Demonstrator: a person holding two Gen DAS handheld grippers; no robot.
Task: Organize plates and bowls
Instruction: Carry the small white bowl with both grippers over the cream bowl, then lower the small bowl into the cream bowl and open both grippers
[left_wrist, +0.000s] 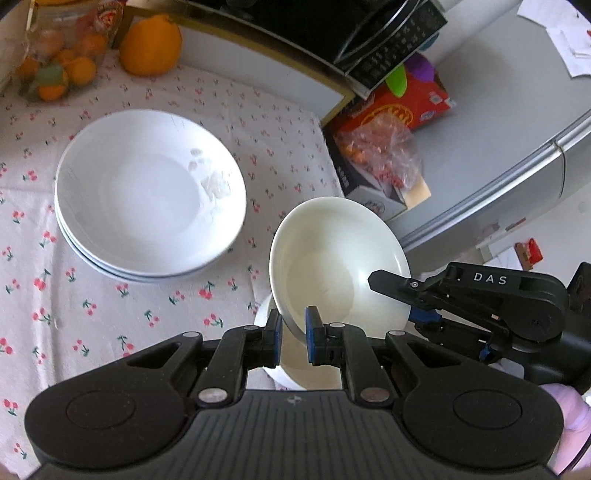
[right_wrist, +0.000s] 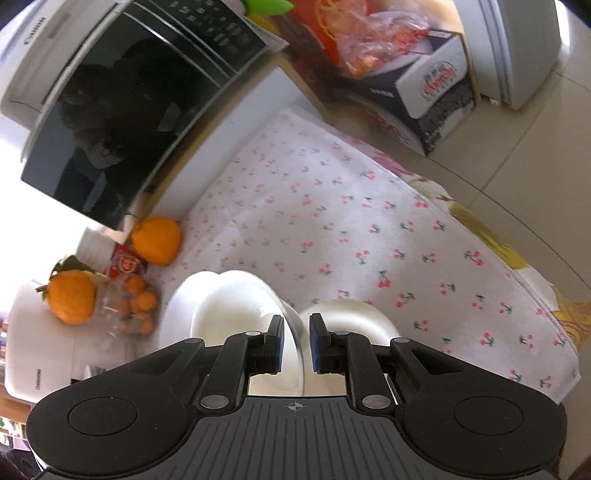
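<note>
Pinching the near rim of a cream bowl (left_wrist: 332, 266), the left gripper (left_wrist: 293, 332) has its blue pads (left_wrist: 311, 334) drawn narrow on the bowl's wall, one inside and one outside. That bowl is tilted, its far rim lifted, and sits over a second white bowl (left_wrist: 291, 369) whose edge shows just beneath it. On the bowl's right rim, the right gripper (left_wrist: 417, 306) reaches in from the side; in its own wrist view the right gripper (right_wrist: 295, 343) has its pads closed narrow on a thin white rim running between them.

Left of the tilted bowl, a stack of white plates (left_wrist: 147, 192) rests on the cherry-print cloth (left_wrist: 92, 314), apart from the bowl. Beyond the plates, an orange (left_wrist: 150, 46) and a clear bag of small oranges (left_wrist: 55, 55) lie at the cloth's far edge. Past the bowl's far rim stands a red carton (left_wrist: 402, 107), and a black microwave (right_wrist: 122, 110) sits behind the cloth.
</note>
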